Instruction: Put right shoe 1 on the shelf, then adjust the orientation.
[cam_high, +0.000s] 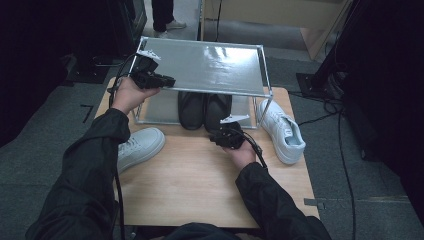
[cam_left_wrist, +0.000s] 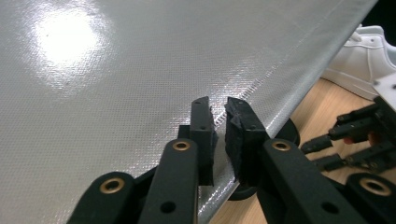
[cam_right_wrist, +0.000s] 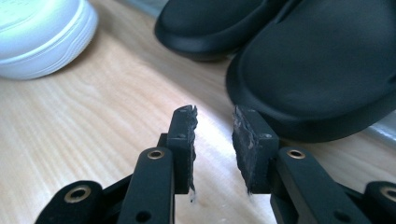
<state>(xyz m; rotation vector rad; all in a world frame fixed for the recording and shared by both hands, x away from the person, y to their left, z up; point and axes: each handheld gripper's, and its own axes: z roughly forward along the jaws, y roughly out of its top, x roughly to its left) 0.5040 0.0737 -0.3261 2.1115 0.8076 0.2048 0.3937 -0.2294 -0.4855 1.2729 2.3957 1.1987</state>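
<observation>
Two black shoes (cam_high: 205, 110) sit side by side on the bottom shelf of a small silver rack (cam_high: 215, 67). Their round toes point at the person. The right tool (cam_high: 223, 135) is just in front of them, a little open, holding nothing. The left tool (cam_high: 165, 81) is over the shiny top shelf, almost shut and holding nothing. One white shoe (cam_high: 282, 131) lies on the wooden surface (cam_high: 200, 190) on each side.

this looks like a lab or recording studio rather than a home. a small wooden surface (cam_high: 200, 185) stands alone on grey carpet (cam_high: 40, 150), with black drapes (cam_high: 385, 75) at both sides. cables (cam_high: 345, 150) trail across the floor past a stand base (cam_high: 312, 82).
</observation>
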